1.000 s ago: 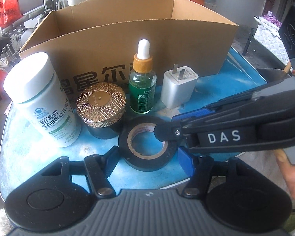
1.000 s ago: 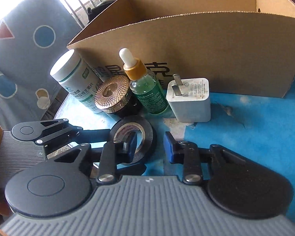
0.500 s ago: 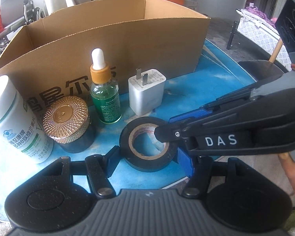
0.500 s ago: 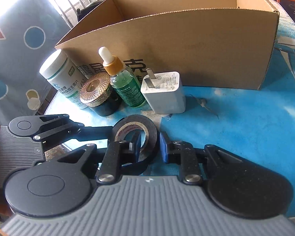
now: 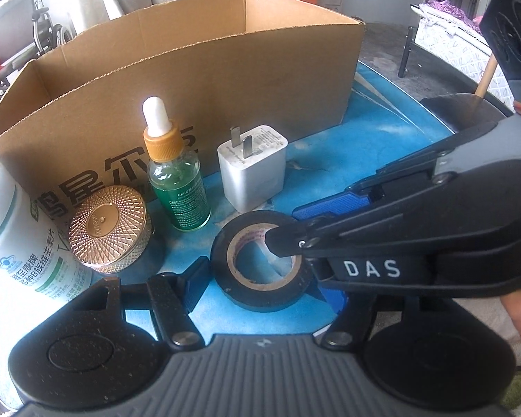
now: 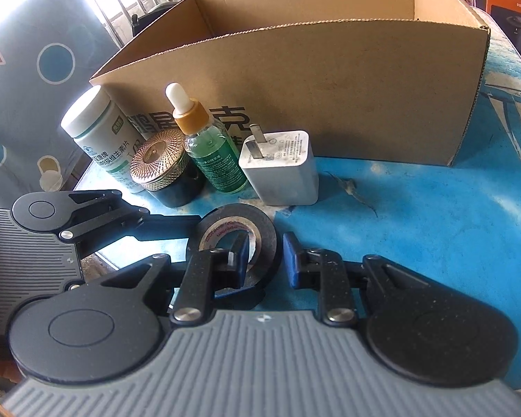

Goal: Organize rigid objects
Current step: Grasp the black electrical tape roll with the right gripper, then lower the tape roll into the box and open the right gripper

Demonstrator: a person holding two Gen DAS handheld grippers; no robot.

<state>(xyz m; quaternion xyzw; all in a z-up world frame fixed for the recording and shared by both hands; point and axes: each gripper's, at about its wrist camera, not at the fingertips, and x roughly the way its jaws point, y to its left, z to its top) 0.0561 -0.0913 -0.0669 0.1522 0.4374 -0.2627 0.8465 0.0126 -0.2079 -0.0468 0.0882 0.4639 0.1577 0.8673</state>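
Pinching the black round tape roll (image 6: pixel 239 239) wall lower centre, our right gripper (image 6: pixel 264 257) grips it; our left gripper (image 5: pixel 260 278) opens, straddling it.

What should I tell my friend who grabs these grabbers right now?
Right gripper: shut on the tape roll's wall, one finger in its hole.
Left gripper: open, straddling the roll.
Roll lies on the blue table; pill bottle, gold-lidded jar, dropper bottle and charger stand before the cardboard box.
Done: roll gripped.
Left: probably box all five.
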